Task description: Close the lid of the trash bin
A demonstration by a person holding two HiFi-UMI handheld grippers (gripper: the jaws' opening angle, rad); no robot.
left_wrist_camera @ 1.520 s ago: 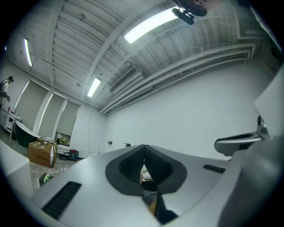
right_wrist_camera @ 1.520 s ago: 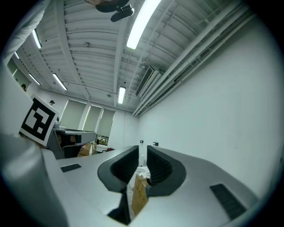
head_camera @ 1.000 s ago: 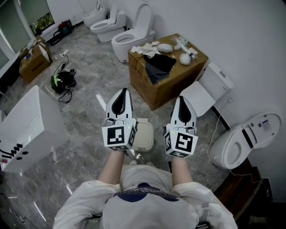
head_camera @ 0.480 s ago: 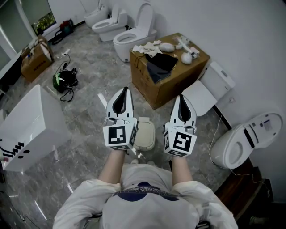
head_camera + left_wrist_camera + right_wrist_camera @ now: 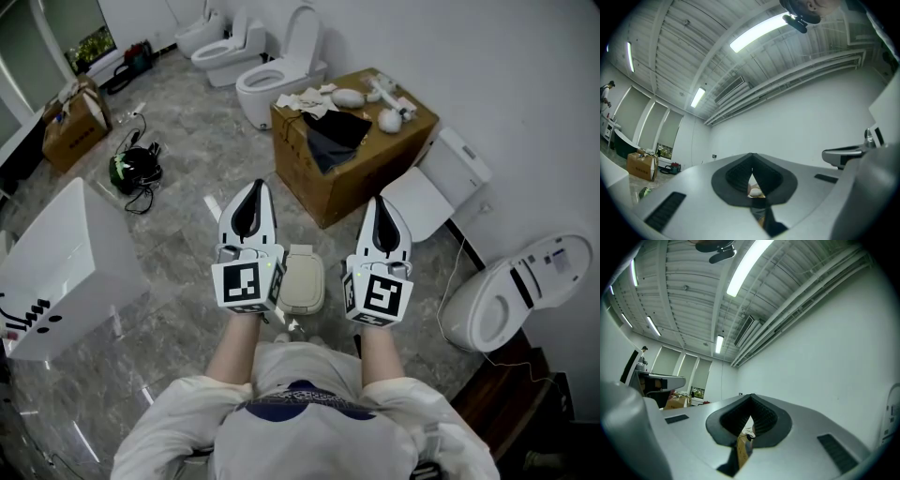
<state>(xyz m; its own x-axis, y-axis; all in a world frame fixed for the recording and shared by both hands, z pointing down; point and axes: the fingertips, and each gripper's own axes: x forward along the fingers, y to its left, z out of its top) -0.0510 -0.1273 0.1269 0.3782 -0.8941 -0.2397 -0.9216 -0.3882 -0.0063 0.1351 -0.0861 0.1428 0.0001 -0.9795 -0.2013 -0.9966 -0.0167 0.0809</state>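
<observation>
My left gripper (image 5: pixel 254 187) and right gripper (image 5: pixel 380 202) are both closed tip to tip, gripping nothing. The beige trash bin (image 5: pixel 302 279) stands on the grey marble floor (image 5: pixel 178 248) between them, lid down.

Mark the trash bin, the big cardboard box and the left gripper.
trash bin (image 5: pixel 302 281): head view, middle of its beige lid.
big cardboard box (image 5: pixel 375 173): head view, its bare side wall.
left gripper (image 5: pixel 258 187): head view, the tip where its jaws meet.

Slight head-view shift only, cardboard box (image 5: pixel 375 159) a touch up and right in frame
</observation>
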